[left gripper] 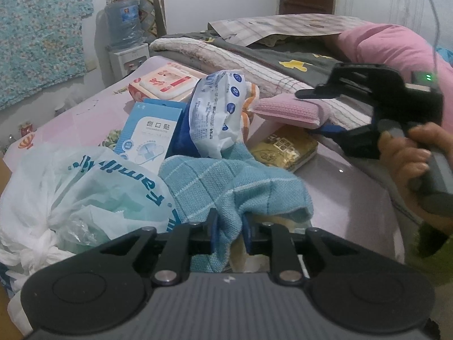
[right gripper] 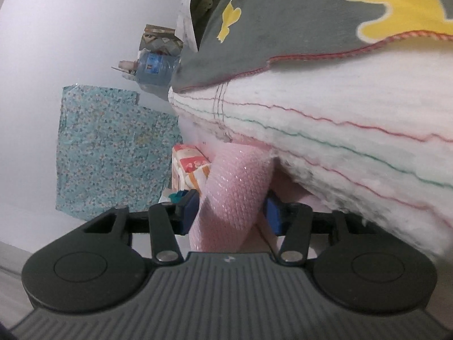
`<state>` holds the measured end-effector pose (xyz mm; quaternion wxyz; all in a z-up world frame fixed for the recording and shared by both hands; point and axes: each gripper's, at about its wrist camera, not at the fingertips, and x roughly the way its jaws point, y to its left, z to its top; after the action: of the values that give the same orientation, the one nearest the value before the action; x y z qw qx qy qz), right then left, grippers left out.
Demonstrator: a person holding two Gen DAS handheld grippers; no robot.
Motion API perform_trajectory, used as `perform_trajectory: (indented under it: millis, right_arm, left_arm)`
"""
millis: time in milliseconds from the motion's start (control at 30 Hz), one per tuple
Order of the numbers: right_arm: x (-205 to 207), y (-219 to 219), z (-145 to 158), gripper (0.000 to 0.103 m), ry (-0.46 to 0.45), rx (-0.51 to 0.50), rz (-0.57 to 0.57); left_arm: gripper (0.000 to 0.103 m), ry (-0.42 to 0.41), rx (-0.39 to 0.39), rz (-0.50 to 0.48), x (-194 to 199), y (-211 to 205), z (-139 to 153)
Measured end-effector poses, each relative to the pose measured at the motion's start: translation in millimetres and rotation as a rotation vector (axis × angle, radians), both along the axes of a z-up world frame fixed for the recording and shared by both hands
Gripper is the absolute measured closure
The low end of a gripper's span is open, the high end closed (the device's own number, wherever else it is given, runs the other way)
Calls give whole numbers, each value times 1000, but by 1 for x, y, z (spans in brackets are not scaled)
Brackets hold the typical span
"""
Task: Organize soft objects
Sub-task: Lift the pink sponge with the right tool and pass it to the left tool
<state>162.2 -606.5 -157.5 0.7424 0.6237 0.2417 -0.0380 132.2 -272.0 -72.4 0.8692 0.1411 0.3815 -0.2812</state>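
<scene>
1. Left gripper (left gripper: 230, 231), nearest the lens: its blue pads are closed on a bunched fold of the blue cloth (left gripper: 240, 181), which hangs between them and spreads out beyond.
2. Just left of the blue cloth lies a white plastic bag (left gripper: 70, 198) with teal lettering; behind the cloth stand a light blue box (left gripper: 148, 138) and a white printed packet (left gripper: 218, 113).
3. Right of the blue cloth, on the pale tabletop (left gripper: 348, 195), lies a gold packet (left gripper: 283, 150).
4. Beyond the gold packet, the right gripper (left gripper: 320, 113), held in a hand (left gripper: 410, 155), grips the pink cloth (left gripper: 286, 110); in its own view the pink cloth (right gripper: 235, 187) fills the gap between the blue pads (right gripper: 188, 212), both touching it.
5. Farther back than the blue cloth: folded blankets (left gripper: 254, 56), a tissue pack (left gripper: 167, 82), and a water bottle (left gripper: 123, 22) by the wall.
</scene>
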Motion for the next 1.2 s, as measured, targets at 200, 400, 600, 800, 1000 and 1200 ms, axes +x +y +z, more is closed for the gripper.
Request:
perform_trajectory:
  millis: [200,400,600,800,1000,1200]
  right_arm:
    - [2,2,3,69,-40,-7,-17]
    - [-22,0,20,70,-110,-58,-10]
    - [-54,13,38,70,-190,-71,117]
    - [-79,46,51,70,-223,-99,266]
    - [-104,86,50,70,-223,-101,374]
    - [-120,117,47,70,-224,-96,473]
  left_arm:
    - [48,-22,-10,-13,-7,4,11]
    - [27,-56,-51,-35,-19,12,32]
    - [15,-43,-148,-86,-32,21,56]
    - [10,22,-234,-130,-42,30,68]
    - [4,70,-235,-180,-58,32,65]
    - [4,79,-192,-171,-67,35,52]
